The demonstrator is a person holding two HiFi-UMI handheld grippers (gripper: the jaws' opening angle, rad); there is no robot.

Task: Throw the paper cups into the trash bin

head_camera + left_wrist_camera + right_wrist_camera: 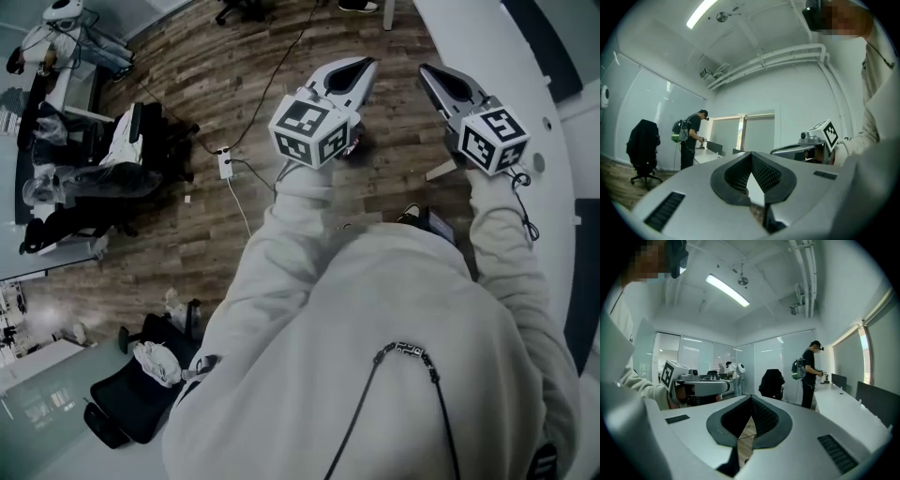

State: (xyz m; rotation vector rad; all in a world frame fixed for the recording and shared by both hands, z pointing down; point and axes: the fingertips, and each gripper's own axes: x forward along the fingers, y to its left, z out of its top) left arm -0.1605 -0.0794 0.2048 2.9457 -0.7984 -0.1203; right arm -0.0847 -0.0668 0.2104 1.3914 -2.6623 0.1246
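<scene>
Pointing forward side by side, left tongs (pixel 359 66) and right tongs (pixel 429 73) are clenched, empty.

The left gripper (pixel 751 157) has its jaws closed tip to tip, with nothing between them. Right of the jaws, the right gripper (pixel 775 151) shows its marker cube (pixel 826 134). Beyond the jaws, to the left, a person with a backpack (pixel 691 138) stands at a white desk (pixel 707 157). Further left stands a black office chair (pixel 643 149).

Cool, even light from a ceiling strip lamp (pixel 727 290); gripper views bulge, edges vignetted black.
</scene>
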